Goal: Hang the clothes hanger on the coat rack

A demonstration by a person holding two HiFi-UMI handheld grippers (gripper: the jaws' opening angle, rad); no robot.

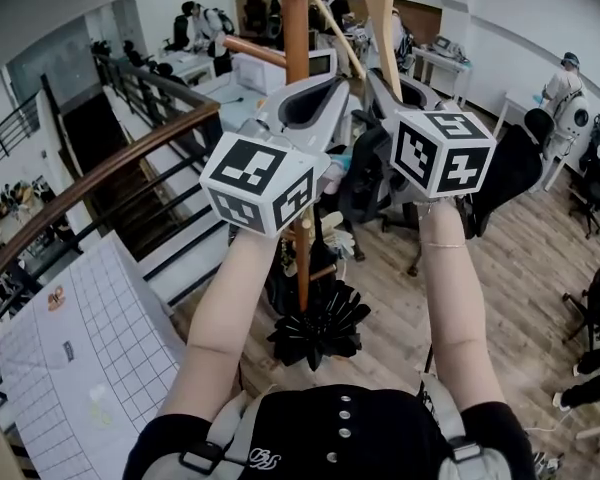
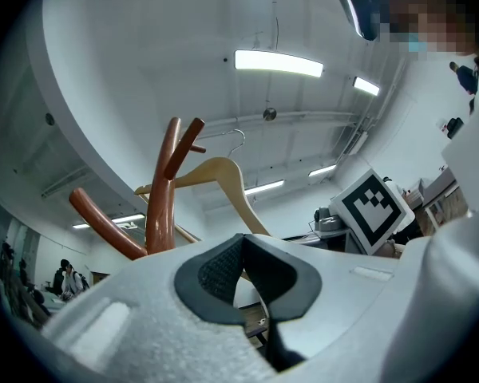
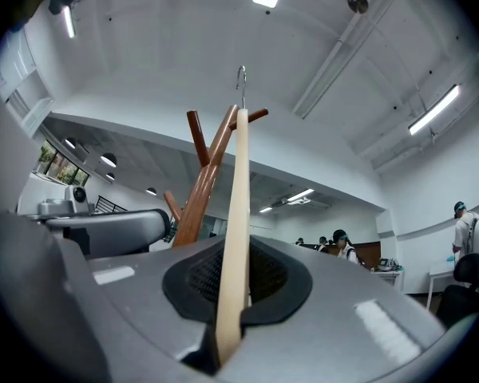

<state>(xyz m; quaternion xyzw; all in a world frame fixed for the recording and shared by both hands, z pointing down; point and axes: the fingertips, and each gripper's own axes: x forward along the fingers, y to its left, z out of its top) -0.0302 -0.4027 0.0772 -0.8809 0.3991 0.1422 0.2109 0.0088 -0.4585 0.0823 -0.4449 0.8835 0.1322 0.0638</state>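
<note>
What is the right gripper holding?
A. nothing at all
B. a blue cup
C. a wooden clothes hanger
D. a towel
C: in the right gripper view, the pale wooden clothes hanger is pinched between the jaws of the right gripper, with its metal hook up by the brown coat rack.

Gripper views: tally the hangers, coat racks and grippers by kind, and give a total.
hanger: 1
coat rack: 1
grippers: 2, the left gripper and the right gripper
Total: 4
</note>
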